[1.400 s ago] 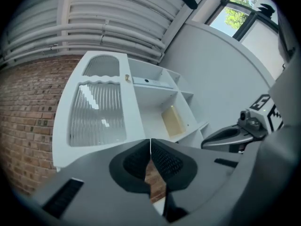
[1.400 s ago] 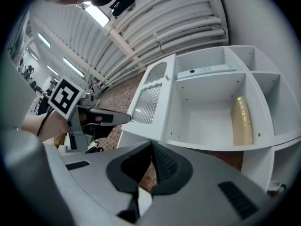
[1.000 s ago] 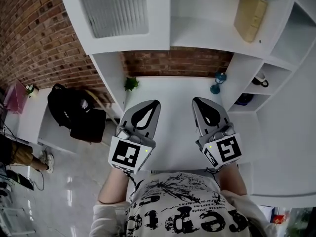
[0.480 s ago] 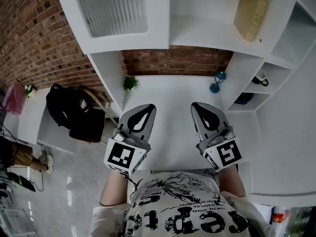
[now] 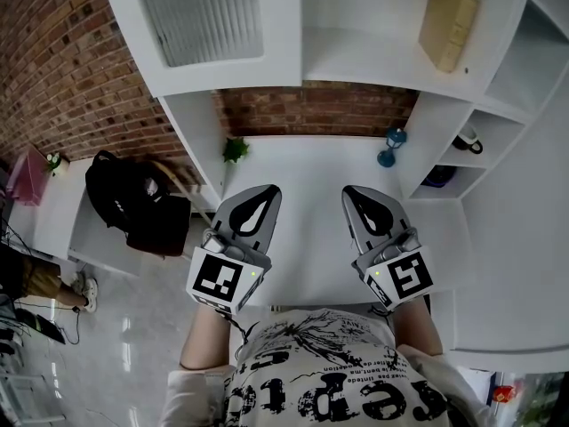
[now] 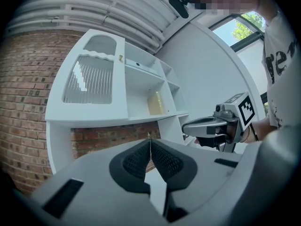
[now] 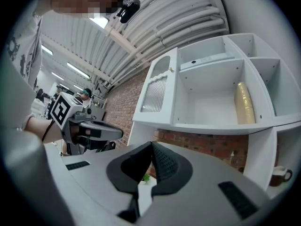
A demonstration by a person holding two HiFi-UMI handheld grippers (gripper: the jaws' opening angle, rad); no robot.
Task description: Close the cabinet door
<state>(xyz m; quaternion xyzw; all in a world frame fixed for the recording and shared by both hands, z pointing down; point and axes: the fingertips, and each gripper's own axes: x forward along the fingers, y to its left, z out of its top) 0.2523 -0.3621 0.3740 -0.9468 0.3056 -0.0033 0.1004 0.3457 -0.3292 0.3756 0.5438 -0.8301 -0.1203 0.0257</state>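
Observation:
The white cabinet door (image 5: 206,14), with a ribbed glass pane, stands swung open at the upper left of the wall unit; it also shows in the left gripper view (image 6: 90,79) and the right gripper view (image 7: 156,91). Beside it lies the open compartment (image 5: 373,25), where a tan box (image 5: 450,25) stands. My left gripper (image 5: 266,189) and right gripper (image 5: 355,190) are held level, side by side, above the white desk (image 5: 307,172), well below the door. Both are shut and empty, with pads meeting at the tips of the left (image 6: 149,141) and right (image 7: 151,145) grippers.
A small green plant (image 5: 236,149) and a blue ornament (image 5: 389,148) stand at the back of the desk against the brick wall. A cup (image 5: 469,143) sits in a side shelf on the right. A black backpack (image 5: 133,205) rests on a low surface to the left.

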